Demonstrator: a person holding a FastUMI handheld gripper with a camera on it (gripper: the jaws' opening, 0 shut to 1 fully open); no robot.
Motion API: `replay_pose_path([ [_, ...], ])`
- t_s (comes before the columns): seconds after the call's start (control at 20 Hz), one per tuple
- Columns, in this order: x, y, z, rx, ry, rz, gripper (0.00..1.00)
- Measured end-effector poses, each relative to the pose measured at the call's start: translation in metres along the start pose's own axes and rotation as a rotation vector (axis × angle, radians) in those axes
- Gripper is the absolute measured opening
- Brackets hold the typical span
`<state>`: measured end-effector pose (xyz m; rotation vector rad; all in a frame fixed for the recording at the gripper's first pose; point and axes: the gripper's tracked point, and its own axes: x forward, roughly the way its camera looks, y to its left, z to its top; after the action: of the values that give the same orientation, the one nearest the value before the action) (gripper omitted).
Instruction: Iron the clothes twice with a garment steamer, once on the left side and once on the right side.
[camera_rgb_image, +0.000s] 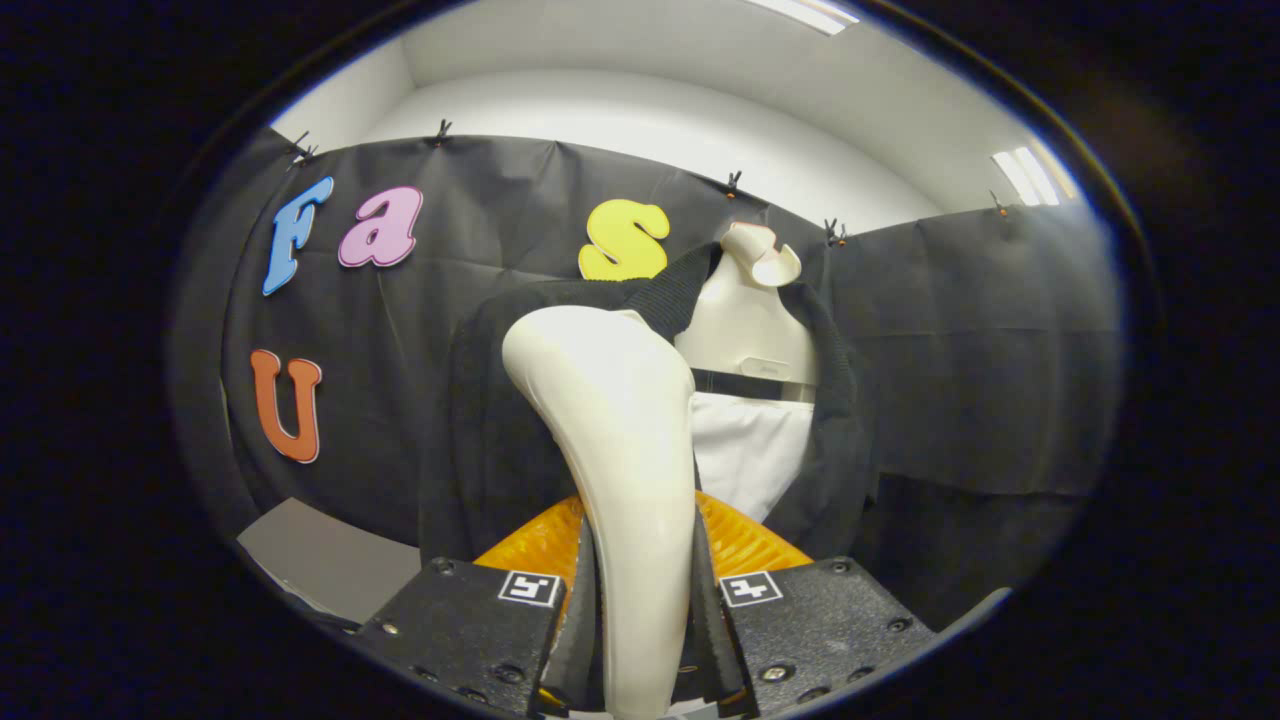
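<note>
Off at about nine o'clock from my fingers, low by the booth wall, lies a flat grey surface (325, 565), well apart from everything else. Coming in toward the middle, my left finger (583, 610) presses on one flank of the garment steamer (620, 450), whose pale handle stands up between my fingers and swells toward twelve o'clock into a rounded head that leans slightly left. My gripper (640, 620) is closed firmly on that handle, with the right finger pressing on the opposite flank, so both sides are in contact. Just behind the handle, low down, a ribbed orange part (745, 545) spreads out on either side of it. Beyond the steamer, from roughly eleven through one o'clock, hangs the black jacket (490, 430), draped open over a pale mannequin torso (745, 320). The steamer's head overlaps the jacket's left front panel in my view; whether it touches the cloth I cannot tell. At one o'clock, the open front shows the mannequin's chest and white fabric (750, 450) below, with the jacket's other panel (835, 440) past it.
</note>
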<state>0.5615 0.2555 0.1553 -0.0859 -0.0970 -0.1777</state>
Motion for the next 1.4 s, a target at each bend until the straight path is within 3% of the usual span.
replay_pose_path([
  [1.4, -0.019, -0.005, -0.146, -0.039, 0.171, -0.03, 0.45],
])
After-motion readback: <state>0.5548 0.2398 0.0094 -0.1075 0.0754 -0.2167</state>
